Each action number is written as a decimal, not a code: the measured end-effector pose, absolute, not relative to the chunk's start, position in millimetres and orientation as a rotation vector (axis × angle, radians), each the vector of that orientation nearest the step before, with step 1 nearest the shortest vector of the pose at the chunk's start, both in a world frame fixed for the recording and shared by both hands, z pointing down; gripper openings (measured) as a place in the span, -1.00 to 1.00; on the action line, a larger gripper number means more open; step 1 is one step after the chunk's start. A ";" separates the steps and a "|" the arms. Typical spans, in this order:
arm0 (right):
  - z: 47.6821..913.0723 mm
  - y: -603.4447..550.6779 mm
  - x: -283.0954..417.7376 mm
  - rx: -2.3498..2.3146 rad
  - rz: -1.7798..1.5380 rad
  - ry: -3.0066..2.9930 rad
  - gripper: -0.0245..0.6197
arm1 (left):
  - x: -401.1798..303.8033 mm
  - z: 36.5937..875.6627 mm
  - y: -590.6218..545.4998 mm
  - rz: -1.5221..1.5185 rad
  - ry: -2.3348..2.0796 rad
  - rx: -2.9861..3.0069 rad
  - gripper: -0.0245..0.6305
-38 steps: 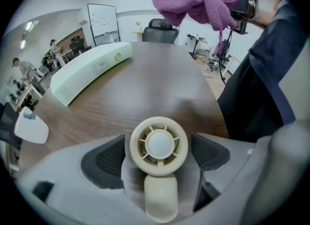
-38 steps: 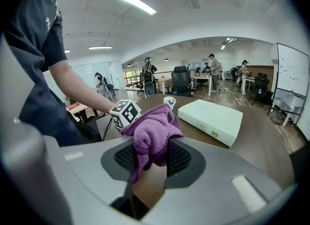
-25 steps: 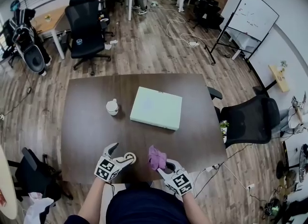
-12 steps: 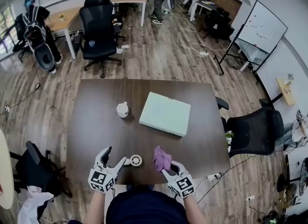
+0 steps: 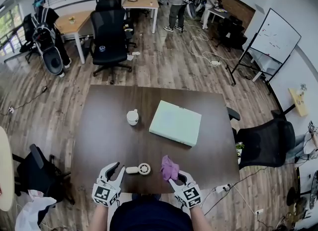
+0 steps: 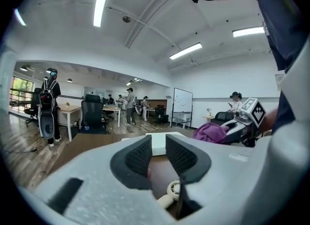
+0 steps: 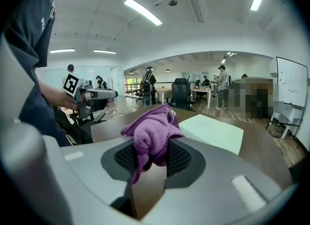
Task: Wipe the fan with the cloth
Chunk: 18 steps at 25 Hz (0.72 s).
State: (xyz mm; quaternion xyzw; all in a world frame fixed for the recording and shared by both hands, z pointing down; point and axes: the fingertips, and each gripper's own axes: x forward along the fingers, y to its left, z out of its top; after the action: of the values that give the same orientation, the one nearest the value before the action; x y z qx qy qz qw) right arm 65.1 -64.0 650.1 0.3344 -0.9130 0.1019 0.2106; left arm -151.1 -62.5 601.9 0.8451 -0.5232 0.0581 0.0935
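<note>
Open office all round, with desks, black chairs and people standing far off, and under me a dark wood tabletop (image 5: 99, 140) that carries everything. Close to its near edge, about midway along, lies the fan (image 5: 139, 169), a small white handheld one flat on its side, round head toward my right and stubby handle toward my left. My left hand-held gripper (image 5: 116, 170) sits just beside that handle; its jaws have just been closing and now stand a narrow gap apart with nothing between them, the fan (image 6: 170, 192) showing below and beyond the pads. My right hand-held gripper (image 5: 175, 177) is clamped on the cloth (image 5: 169, 167), a purple wad bunched up out of the jaws, near the fan's head but apart from it. Farther toward the middle of the tabletop stand a white cup (image 5: 132, 117) and a flat pale green box (image 5: 175, 122). As I judge it, the job now is to steady the fan first: reopen a little, settle the left pads squarely on the handle and pinch it firmly, since so light a thing will skid under the wipe. Then I would bring the cloth on with the wad leading, so fabric and not the jaw meets the head. No brand or label can be read; the whiteboard (image 5: 276, 35) marks are too small.
</note>
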 end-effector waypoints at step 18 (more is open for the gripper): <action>639.5 -69.9 65.4 1.031 0.411 -2.581 -0.54 | -166.7 617.3 -47.8 0.238 -1.558 2.472 -0.94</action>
State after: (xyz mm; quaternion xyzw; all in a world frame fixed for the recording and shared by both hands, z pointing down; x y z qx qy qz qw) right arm 65.4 -69.9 639.5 0.3619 -0.9061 0.1443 0.1650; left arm -166.7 -47.8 617.3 0.8386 -0.5286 0.0806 0.1046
